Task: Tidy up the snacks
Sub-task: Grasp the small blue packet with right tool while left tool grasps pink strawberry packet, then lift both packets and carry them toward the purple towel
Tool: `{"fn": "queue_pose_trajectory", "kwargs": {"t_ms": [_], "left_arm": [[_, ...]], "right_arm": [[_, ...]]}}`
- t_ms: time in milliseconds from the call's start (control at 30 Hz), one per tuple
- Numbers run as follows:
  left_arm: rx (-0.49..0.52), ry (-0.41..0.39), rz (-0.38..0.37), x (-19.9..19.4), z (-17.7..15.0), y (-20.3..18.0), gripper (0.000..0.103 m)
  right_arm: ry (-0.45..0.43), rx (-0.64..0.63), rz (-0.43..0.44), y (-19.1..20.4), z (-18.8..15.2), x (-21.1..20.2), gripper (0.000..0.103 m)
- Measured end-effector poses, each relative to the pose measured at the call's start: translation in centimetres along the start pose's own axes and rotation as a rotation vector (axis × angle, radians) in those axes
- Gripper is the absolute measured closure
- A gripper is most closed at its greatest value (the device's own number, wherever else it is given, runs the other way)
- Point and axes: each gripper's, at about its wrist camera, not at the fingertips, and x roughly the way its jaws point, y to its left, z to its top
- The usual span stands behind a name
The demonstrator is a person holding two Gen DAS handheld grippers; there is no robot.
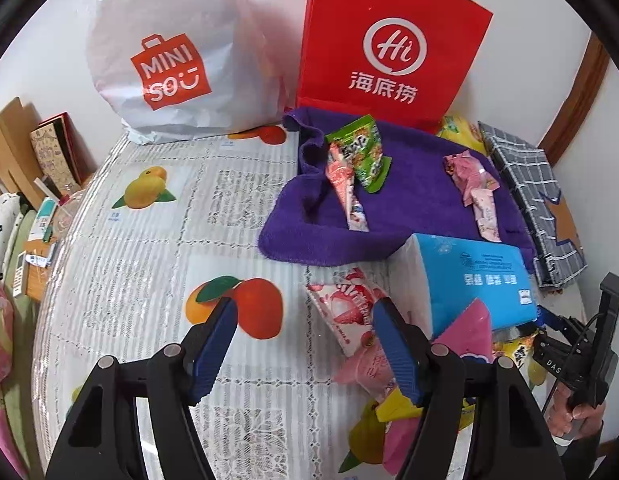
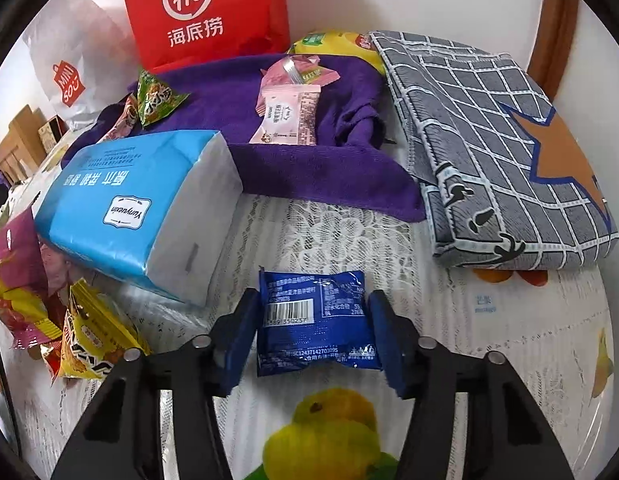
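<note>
1. The right gripper (image 2: pixel 313 332) clasps a blue snack packet (image 2: pixel 315 324) between its pads, just above the fruit-print tablecloth (image 2: pixel 489 320).
2. The left gripper (image 1: pixel 305 344) hangs released over the tablecloth, beside a strawberry snack packet (image 1: pixel 345 312).

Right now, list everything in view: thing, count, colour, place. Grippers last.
Paper bag: one, red, at the back wall.
Plastic bag: one, white, left of it.
Towel: one, purple, spread before the red bag.
Snack packets on towel: four; green, three pink.
Tissue pack: one, blue, front of towel.
Folded cloth: one, grey checked, right.
Blue snack packet: one, between right jaws.
Left gripper: open, empty.
Right gripper: around the packet; grip unclear.
</note>
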Motion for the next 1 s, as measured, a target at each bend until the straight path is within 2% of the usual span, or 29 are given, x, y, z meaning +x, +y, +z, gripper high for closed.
{"fn": "queue_pose_trajectory", "kwargs": {"t_ms": [267,467,800,900,1000], "left_arm": [[0.016,0.027,-0.005,1.5,0.0,-0.7,0.034],[0.022,0.083,-0.023,3.7,0.2,-0.9,0.036],[0.041,0.158,-0.067,7.9,0.9,-2.0,0.034],[0.039,0.177,-0.102,8.9,0.8,-2.2,0.034],[0.051,0.163,-0.1,9.3,0.7,-2.5,0.034]], "right_arm": [[-0.019,0.02,0.0,-0.2,-1.1,-2.3,0.05],[-0.027,0.035,-0.001,-0.5,-1.3,-3.4,0.05],[0.0,-0.018,-0.03,-0.2,-0.6,-3.0,0.05],[0.009,-0.018,-0.034,-0.3,-0.4,-2.8,0.05],[0.012,-0.023,-0.035,0.0,-0.3,-2.6,0.05]]}}
